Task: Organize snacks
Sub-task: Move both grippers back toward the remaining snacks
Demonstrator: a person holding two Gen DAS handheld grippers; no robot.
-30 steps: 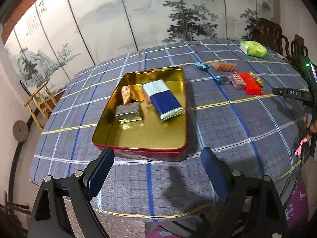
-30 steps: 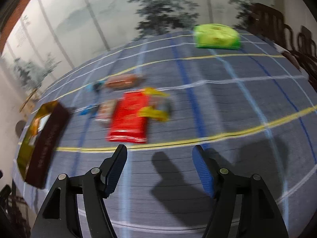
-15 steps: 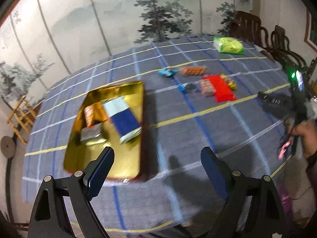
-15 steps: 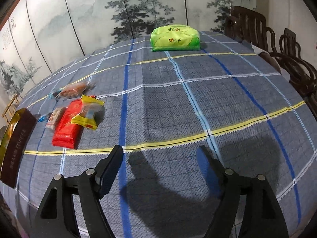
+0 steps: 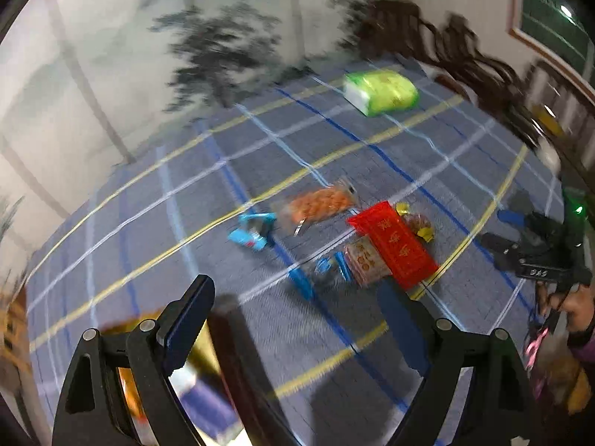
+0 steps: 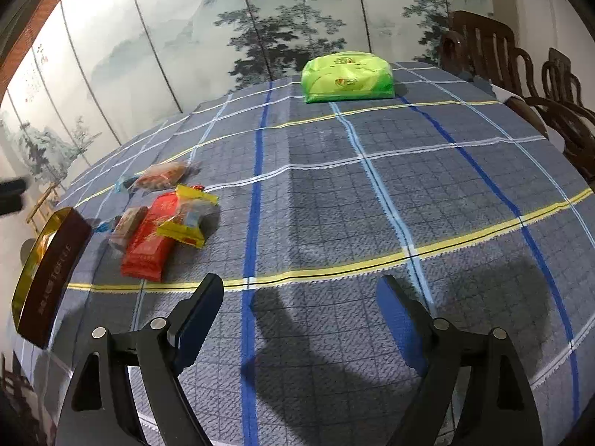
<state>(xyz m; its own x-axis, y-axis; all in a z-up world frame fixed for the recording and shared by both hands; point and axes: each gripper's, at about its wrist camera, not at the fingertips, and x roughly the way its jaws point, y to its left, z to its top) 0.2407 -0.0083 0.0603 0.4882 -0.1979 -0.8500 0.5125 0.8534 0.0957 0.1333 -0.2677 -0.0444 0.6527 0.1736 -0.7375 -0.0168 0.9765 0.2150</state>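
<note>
Both claws stand open and empty: my left claw hangs over the checked cloth of the desk in the blurred left view, and my right claw, whose jaws have just been opening with nothing between them, hovers over bare cloth in the lower middle of the right view.

Loose snacks lie clustered at centre right of the left view. I see a red packet lying flat, a small printed pack touching its left edge, a yellow-ended sweet at its upper right, an orange clear-wrapped snack above, and a blue wrapper to the left. The gold tin that I take as their destination sits at the left edge of the right view.

I judge all of these light, with thin, slippery, crinkly film and possibly crushable contents. For the red packet I would close across its narrow width at mid-length with modest pressure; the sweet is best taken by its body, not its twisted ends. A green soft pack rests well apart at the top.
</note>
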